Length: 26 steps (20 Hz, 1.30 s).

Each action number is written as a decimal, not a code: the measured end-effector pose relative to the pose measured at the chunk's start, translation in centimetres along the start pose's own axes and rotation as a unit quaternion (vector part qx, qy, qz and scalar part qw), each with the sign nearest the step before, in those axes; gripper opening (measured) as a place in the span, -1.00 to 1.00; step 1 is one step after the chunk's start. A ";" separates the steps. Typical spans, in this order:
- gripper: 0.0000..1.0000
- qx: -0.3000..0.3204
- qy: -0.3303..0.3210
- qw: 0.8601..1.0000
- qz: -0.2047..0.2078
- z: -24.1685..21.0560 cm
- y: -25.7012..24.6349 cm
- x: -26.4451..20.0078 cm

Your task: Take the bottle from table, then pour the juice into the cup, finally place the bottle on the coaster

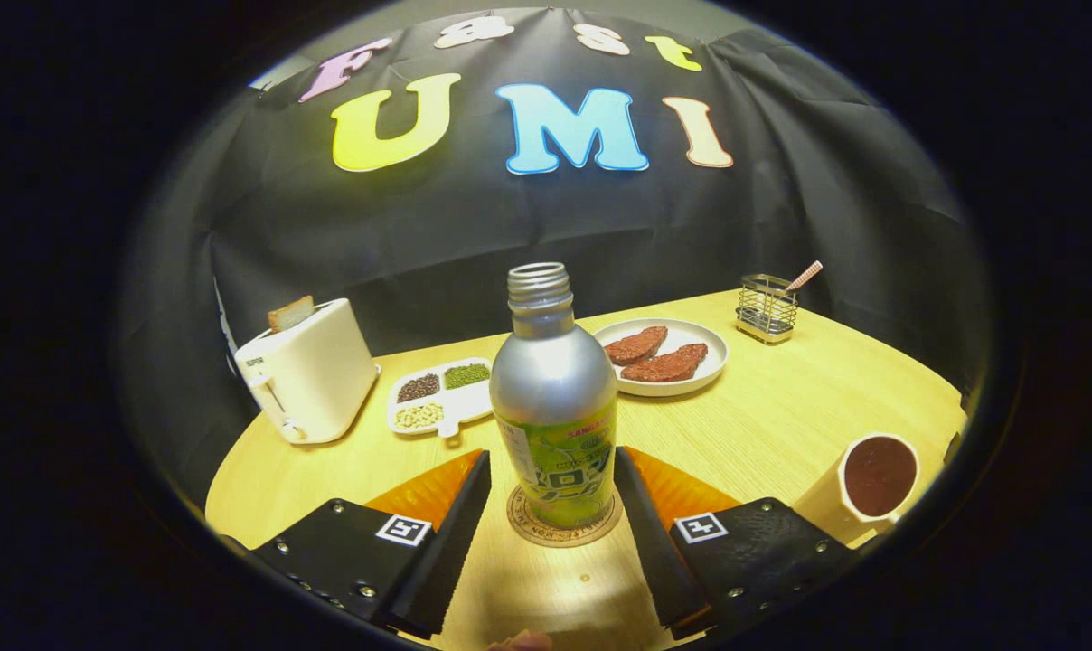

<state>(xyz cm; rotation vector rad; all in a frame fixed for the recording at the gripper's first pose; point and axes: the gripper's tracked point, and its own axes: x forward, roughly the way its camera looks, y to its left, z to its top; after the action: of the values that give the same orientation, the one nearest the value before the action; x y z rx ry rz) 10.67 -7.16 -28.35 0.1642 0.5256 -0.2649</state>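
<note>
We see the cup (871, 484) near the table's (781, 425) right edge, filled with dark juice. The uncapped bottle (555, 398) stands upright on the coaster (564, 529) near the front edge, bare wood on each side. Our gripper (553, 515) is released, fingers spread either side of the bottle, not touching.

Nothing legible: toaster (315, 371) mark and coaster (530, 533) rim lettering too small; gripper (551, 455) fingers, spread beside the bottle (553, 380), carry square markers.
</note>
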 end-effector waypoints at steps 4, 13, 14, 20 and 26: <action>0.66 0.008 -0.009 1.000 0.026 1.4 0.1 -2.5; 0.66 -0.011 -0.067 0.995 0.076 7.4 -0.3 -9.2; 0.66 -0.018 -0.074 0.994 0.079 8.1 -0.4 -10.0; 0.65 -0.077 -0.132 0.985 0.084 12.6 -1.4 -15.5; 0.65 -0.106 -0.168 0.976 0.086 14.4 -1.4 -19.6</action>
<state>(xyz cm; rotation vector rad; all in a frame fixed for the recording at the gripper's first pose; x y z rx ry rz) 0.78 -7.68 -6.07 -0.0446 0.1983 -0.0631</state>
